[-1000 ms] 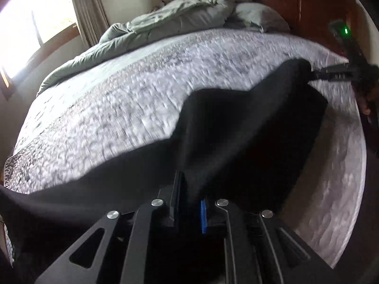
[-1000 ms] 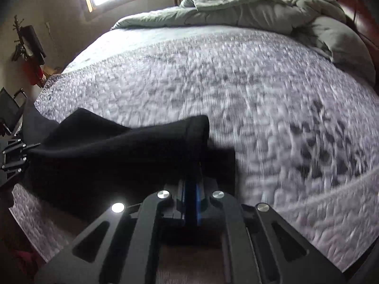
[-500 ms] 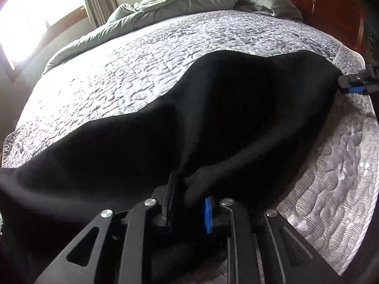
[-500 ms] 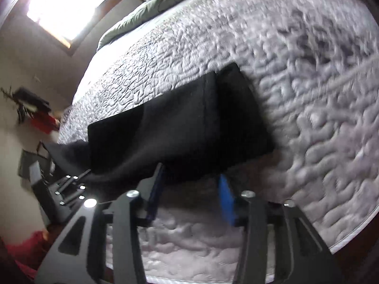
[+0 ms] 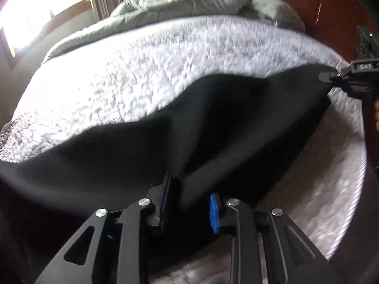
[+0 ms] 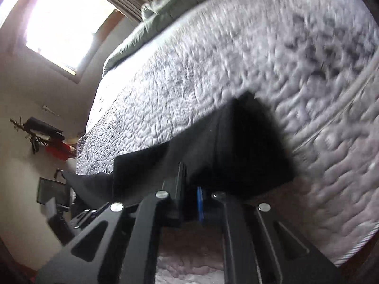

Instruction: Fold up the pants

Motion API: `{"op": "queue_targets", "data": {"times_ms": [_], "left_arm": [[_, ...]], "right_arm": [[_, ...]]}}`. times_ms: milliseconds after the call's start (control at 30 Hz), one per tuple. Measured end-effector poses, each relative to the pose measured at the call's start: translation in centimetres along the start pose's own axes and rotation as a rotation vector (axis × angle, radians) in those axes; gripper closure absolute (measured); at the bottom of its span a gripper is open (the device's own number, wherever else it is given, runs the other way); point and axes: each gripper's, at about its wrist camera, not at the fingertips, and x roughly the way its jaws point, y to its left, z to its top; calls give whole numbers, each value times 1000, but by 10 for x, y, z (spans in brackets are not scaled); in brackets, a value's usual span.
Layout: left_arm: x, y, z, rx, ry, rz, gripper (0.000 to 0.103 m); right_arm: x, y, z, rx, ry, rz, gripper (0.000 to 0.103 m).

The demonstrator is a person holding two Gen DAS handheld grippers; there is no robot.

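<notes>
Because the black pants [image 5: 213,127] are long and limp, each end needs its own grip, so one tool works at each end of the cloth. They lie across the near edge of the bed, on the grey-white quilt [image 5: 165,54], w/ one end hanging off the bed's side.

The left gripper [image 5: 190,200] has its blue pads somewhat apart, and a thick fold of fabric sits between them. Whether the pads really press it I cannot tell, since the cloth hides the contact. The right gripper [image 6: 190,189] has its pads close together w/ only a narrow gap. The pants' edge lies right in front of them, but a firm pinch is not visible; motion blur makes it unclear. In the left view, this tool's tip touches the far corner of the cloth.

My judgement: both tools are at the near long edge, so probably this edge must be lifted and carried over to fold the pants, approx. in half. Green duvet [image 5: 201,2] is bunched at the far side, well apart from the work area.
</notes>
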Motion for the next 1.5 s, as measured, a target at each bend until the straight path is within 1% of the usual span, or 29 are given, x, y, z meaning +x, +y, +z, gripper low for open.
{"op": "queue_targets", "data": {"times_ms": [67, 100, 167, 200, 267, 300, 333, 400, 433, 467, 500, 533, 600, 667, 733, 767, 800, 833, 900, 933, 967, 1067, 1167, 1267, 1333, 1400, 1433, 1467, 1500], "left_arm": [[-5, -12, -3, 2, -14, 2, 77], [-3, -18, -5, 10, -9, 0, 77], [15, -29, -11, 33, 39, 10, 76], [22, -30, -13, 33, 51, 14, 75], [26, -31, -16, 23, 29, 17, 74], [26, -32, -16, 23, 27, 18, 74], [26, -31, -16, 19, 27, 15, 73], [26, -27, -15, -2, 30, -5, 72], [27, -25, -15, -12, 32, -15, 71], [28, -22, -13, -23, 33, -23, 70], [28, -21, -13, -32, 34, -29, 70], [29, -22, -11, -38, 33, -33, 69], [31, -21, -11, -40, 33, -34, 67], [31, -19, -12, -46, 31, -39, 66], [30, -16, -12, -64, 30, -54, 65], [27, -12, -13, -78, 29, -62, 63], [24, -8, -13, -94, 30, -69, 63], [17, -3, -13, -122, 38, -79, 59], [0, 11, -16, -187, 34, -98, 45], [-12, 24, -20, -241, 24, -85, 29], [-22, 38, -24, -290, 17, -65, 21], [-41, 98, -38, -479, 23, -27, 21], [-37, 155, -48, -646, 68, -24, 21], [-23, 201, -52, -794, 104, -62, 21], [-16, 222, -54, -865, 103, -108, 21], [-11, 233, -51, -901, 104, -130, 24], [-5, 238, -50, -911, 122, -142, 38], [0, 241, -50, -925, 137, -168, 72], [4, 242, -51, -939, 147, -184, 84]], "right_arm": [[-4, -7, -3, -15, -9, -39, 97], [2, -12, -4, -15, 7, -85, 96], [19, -25, -7, -25, 48, -165, 97], [28, -31, -10, -21, 67, -174, 96], [32, -34, -15, -11, 65, -177, 95], [26, -31, -17, -3, 53, -180, 88], [21, -29, -18, -1, 46, -190, 75], [2, -16, -20, -18, 12, -297, 63], [-10, -3, -23, -51, -21, -362, 63], [-21, 12, -26, -96, -59, -393, 63], [-28, 25, -29, -137, -87, -392, 62], [-30, 44, -32, -177, -97, -355, 58], [-17, 72, -34, -243, -62, -258, 54], [11, 94, -39, -292, -2, -202, 54], [47, 100, -43, -279, 89, -213, 55], [69, 96, -47, -246, 144, -227, 56], [81, 93, -50, -226, 172, -270, 56], [93, 90, -56, -216, 194, -334, 56], [98, 92, -62, -224, 187, -371, 55], [99, 94, -63, -232, 186, -386, 55], [99, 94, -62, -233, 187, -394, 55], [102, 92, -63, -210, 183, -392, 55], [100, 91, -64, -208, 175, -390, 55], [100, 95, -69, -206, 169, -387, 55], [102, 93, -68, -205, 171, -378, 55], [101, 92, -66, -203, 174, -373, 55], [99, 90, -66, -202, 176, -372, 55], [98, 90, -66, -202, 177, -372, 55], [98, 90, -66, -204, 178, -373, 55]]}}
